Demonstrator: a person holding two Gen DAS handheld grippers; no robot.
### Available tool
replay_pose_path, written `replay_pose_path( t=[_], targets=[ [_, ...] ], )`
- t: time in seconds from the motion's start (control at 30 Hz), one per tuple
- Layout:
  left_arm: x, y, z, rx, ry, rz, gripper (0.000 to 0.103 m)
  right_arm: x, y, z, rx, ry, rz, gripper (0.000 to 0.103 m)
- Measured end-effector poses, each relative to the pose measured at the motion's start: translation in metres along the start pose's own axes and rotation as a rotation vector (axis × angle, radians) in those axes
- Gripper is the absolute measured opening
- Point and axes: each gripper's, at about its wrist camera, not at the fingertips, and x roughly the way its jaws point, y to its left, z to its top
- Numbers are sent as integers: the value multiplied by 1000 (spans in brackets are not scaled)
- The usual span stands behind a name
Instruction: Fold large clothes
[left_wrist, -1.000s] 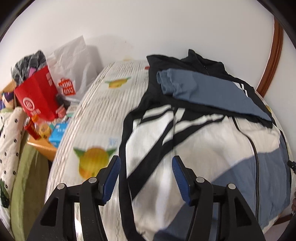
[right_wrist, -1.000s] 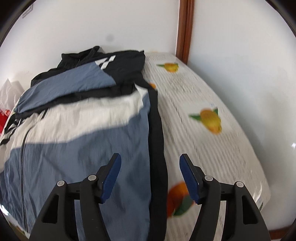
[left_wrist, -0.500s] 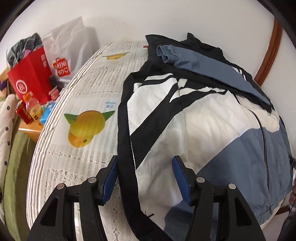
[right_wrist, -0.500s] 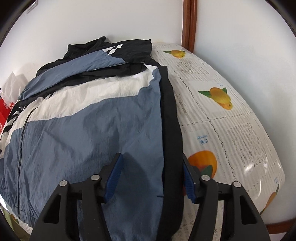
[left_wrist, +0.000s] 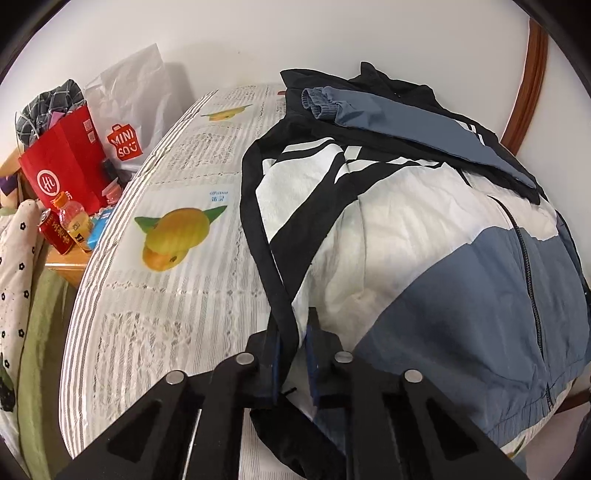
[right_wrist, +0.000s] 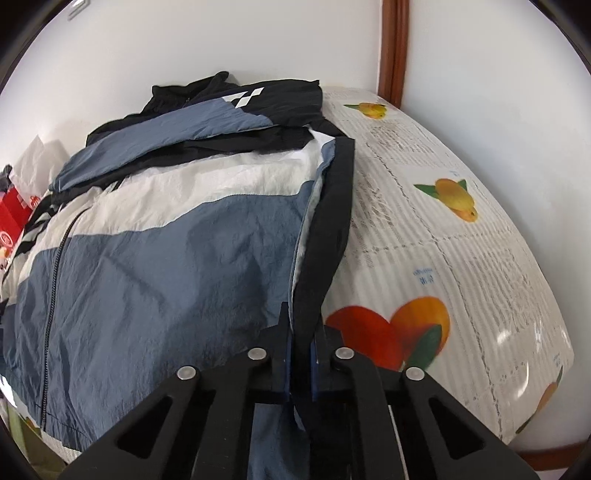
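Lying flat, blue-white-black jacket (left_wrist: 424, 258)

Your jacket (left_wrist: 424, 258) is white, slate blue and black with white stripes. The cloth (left_wrist: 177, 295) under it is grey-striped white with yellow fruit prints. The bag (left_wrist: 66, 166) is red.

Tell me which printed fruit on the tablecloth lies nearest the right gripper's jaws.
The red-and-orange fruit with the green leaf, right beside the right gripper. The yellow fruit and the far yellow fruit lie farther up the tablecloth.
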Motion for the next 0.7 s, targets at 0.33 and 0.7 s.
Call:
replay_pose_path(
  t=[0.33,0.7],
  targets=[
    [-52,18,0,-63,-101,-83,5,-56,-19,-2,33,-102,59,3],
    [-76,16,30,-86,-196,-89,5,-90,-25,53,73,-233,87,3]
  ],
)
